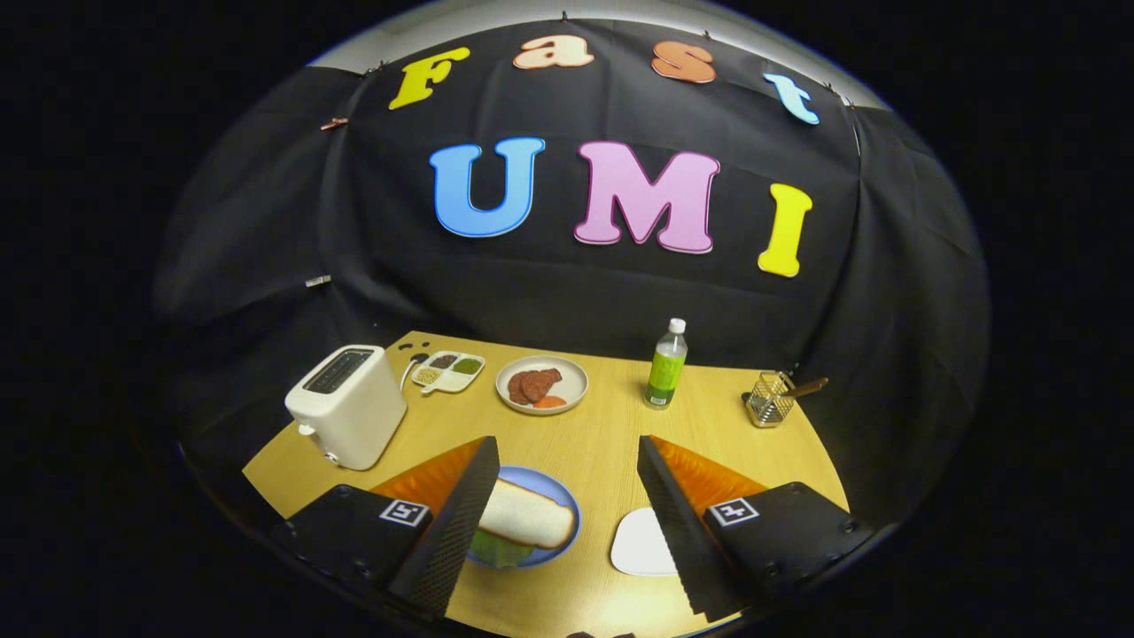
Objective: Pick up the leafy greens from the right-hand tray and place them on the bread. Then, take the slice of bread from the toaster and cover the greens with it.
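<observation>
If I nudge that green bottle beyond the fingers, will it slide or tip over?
The bottle stands tall and narrow on the table, so a high push would probably tip it. Once down, its round body would likely roll. The gripper is open, well short of it.

Before you: one wooden table (602, 443), light yellow-brown top, against the black cloth wall. You have the following standing directly on it:

- White toaster (347, 405), at the left corner.
- White divided dish (449, 369), just behind the toaster, with small portions of what look like seeds or grains; too small to tell.
- Round plate (571, 383), beside the dish, carrying dark red slices.
- Green bottle (666, 365) with a white cap, upright, right of that plate.
- Wire holder (769, 400), near the right corner, a wooden handle leaning out of it.
- Blue plate (567, 501), nearest you, bearing bread over greens.
- White tray (640, 542), right of the blue plate.
</observation>
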Tool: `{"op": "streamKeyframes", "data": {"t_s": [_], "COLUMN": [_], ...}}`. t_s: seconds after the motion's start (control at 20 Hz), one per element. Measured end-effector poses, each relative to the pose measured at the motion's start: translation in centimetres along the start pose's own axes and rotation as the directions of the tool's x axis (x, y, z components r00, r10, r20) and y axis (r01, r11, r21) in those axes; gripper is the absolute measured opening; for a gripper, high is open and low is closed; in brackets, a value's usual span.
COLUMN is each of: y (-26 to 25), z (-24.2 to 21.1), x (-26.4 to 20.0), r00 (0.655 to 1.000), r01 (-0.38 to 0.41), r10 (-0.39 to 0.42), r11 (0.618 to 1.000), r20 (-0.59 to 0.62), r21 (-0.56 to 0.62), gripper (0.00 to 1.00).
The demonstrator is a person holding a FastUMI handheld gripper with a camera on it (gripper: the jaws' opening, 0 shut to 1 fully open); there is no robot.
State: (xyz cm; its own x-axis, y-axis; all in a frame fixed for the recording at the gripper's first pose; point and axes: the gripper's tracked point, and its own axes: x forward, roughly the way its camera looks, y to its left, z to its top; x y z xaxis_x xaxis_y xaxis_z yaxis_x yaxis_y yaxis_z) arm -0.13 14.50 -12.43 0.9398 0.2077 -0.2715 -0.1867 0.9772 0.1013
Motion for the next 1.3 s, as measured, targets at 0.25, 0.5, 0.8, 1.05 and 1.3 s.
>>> {"op": "streamKeyframes", "data": {"t_s": [0.25, 0.5, 0.8, 1.05, 1.3], "y": [0.4, 0.4, 0.0, -0.2, -0.1], "z": [4.2, 4.9, 5.0, 5.0, 5.1], "x": [-1.9, -2.7, -2.7, -2.5, -2.6], "r00": [0.995, 0.994, 0.993, 0.993, 0.993], "r01": [0.013, 0.03, 0.043, 0.048, 0.046], "r10": [-0.013, -0.033, -0.046, -0.051, -0.05], "r11": [1.0, 0.999, 0.999, 0.998, 0.998], "r20": [0.095, 0.105, 0.106, 0.104, 0.105], "r21": [-0.002, 0.021, 0.03, 0.034, 0.04], "gripper": [0.99, 0.99, 0.99, 0.99, 0.99]}}
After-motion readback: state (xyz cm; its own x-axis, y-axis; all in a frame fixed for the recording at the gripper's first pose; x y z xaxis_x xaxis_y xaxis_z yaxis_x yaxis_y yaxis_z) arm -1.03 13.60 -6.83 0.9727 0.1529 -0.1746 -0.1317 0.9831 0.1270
